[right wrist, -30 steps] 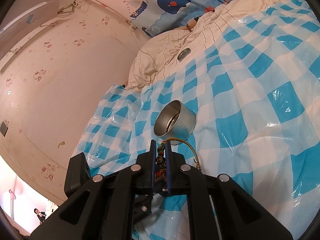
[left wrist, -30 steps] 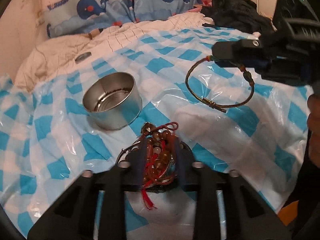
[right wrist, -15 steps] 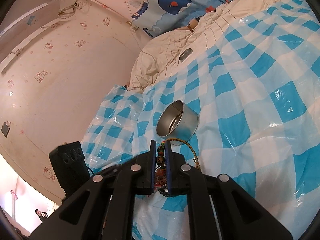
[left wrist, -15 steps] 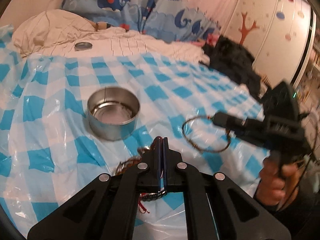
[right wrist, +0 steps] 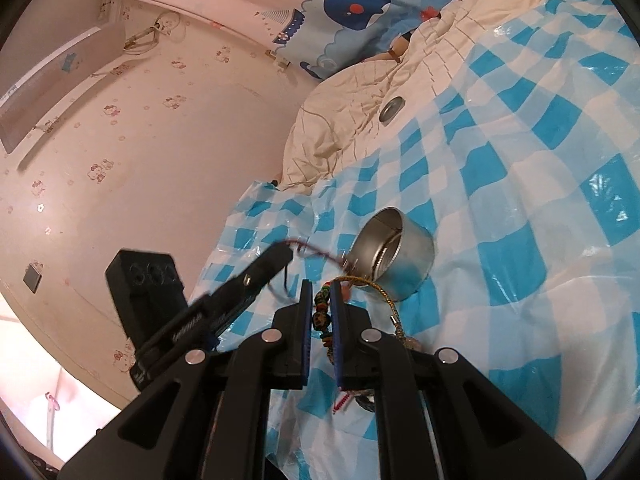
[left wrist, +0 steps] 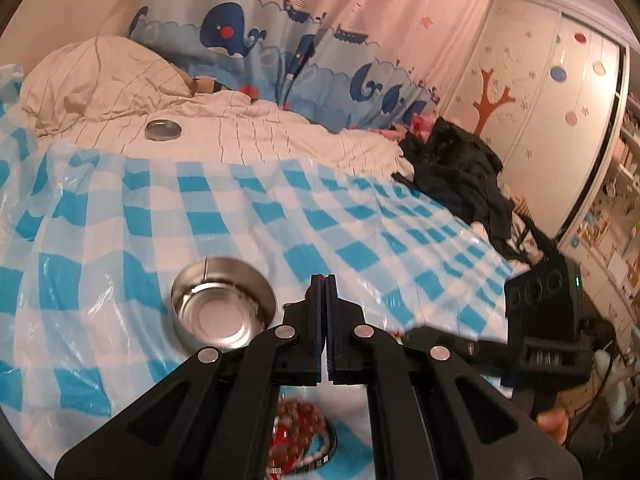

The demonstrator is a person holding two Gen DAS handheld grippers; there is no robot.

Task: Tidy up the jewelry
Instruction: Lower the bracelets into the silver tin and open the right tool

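A silver tin (left wrist: 218, 318) stands open on the blue-checked plastic sheet (left wrist: 120, 280). My left gripper (left wrist: 324, 280) hangs above it, shut. In the right wrist view its tip (right wrist: 286, 254) pinches a thin red cord (right wrist: 320, 254) that stretches toward the tin (right wrist: 412, 264). A pile of brown beads with red cord (left wrist: 294, 436) lies on the sheet under the left gripper. My right gripper (right wrist: 322, 292) is shut on a bracelet of coloured beads (right wrist: 320, 312), and its gold cord (right wrist: 380, 288) loops out in front of the tin.
A round metal lid (left wrist: 163, 130) rests on the cream quilt (left wrist: 240, 136) behind the sheet. Black clothes (left wrist: 460, 172) are heaped at the right, before a whale-print curtain (left wrist: 240, 40). A pink wall (right wrist: 140, 160) runs along the bed's left side.
The left gripper shut over the bead pile, then rose and swung, leaving most of the beads on the sheet. The right gripper kept still with its bracelet.
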